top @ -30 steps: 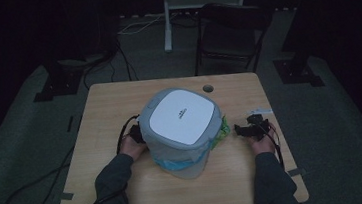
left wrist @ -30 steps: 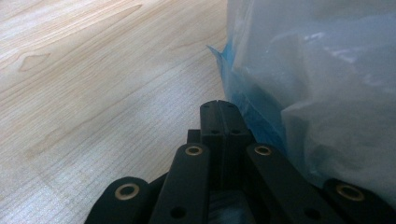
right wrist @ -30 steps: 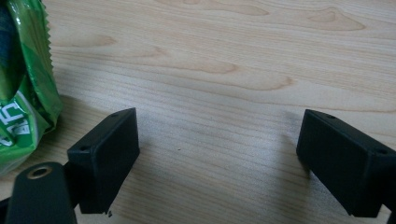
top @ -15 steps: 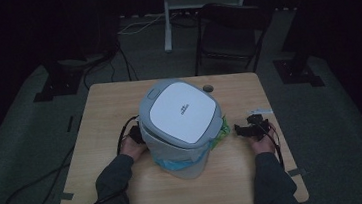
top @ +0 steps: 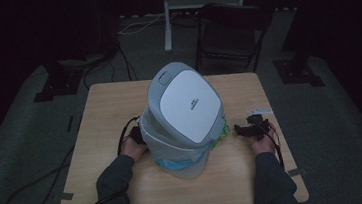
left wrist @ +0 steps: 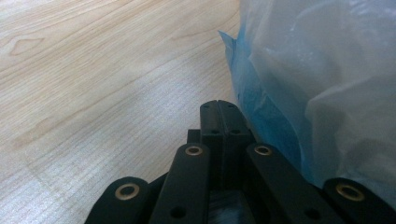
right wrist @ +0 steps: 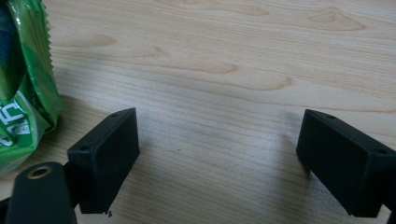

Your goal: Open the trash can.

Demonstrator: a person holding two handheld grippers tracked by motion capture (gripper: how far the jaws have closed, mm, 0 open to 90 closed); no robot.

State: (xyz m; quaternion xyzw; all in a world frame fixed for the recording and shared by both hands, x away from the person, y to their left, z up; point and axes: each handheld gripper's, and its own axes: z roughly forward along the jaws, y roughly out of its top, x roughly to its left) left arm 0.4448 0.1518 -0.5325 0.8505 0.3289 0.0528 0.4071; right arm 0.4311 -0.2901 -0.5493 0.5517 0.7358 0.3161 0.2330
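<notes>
The grey plastic bin with its white lid (top: 184,106) tilted up, lined with a translucent blue-tinted bag (left wrist: 322,84), stands between your two tongs on the pale wooden table (top: 104,104). Your left tongs (left wrist: 218,108) are pressed together, empty, just beside the bag. Your right tongs (right wrist: 217,154) gape wide over bare wood, a green crinkled snack packet (right wrist: 23,84) just beside one jaw.

The person wears dark grey-green long sleeves (top: 113,176). Both grippers are matte black: the left gripper (left wrist: 218,108) has flat link bars with brass-ringed pivots and small screw holes, the right gripper (right wrist: 217,154) blocky rectangular pads. A black cable (top: 37,196) trails off toward 8 o'clock.
</notes>
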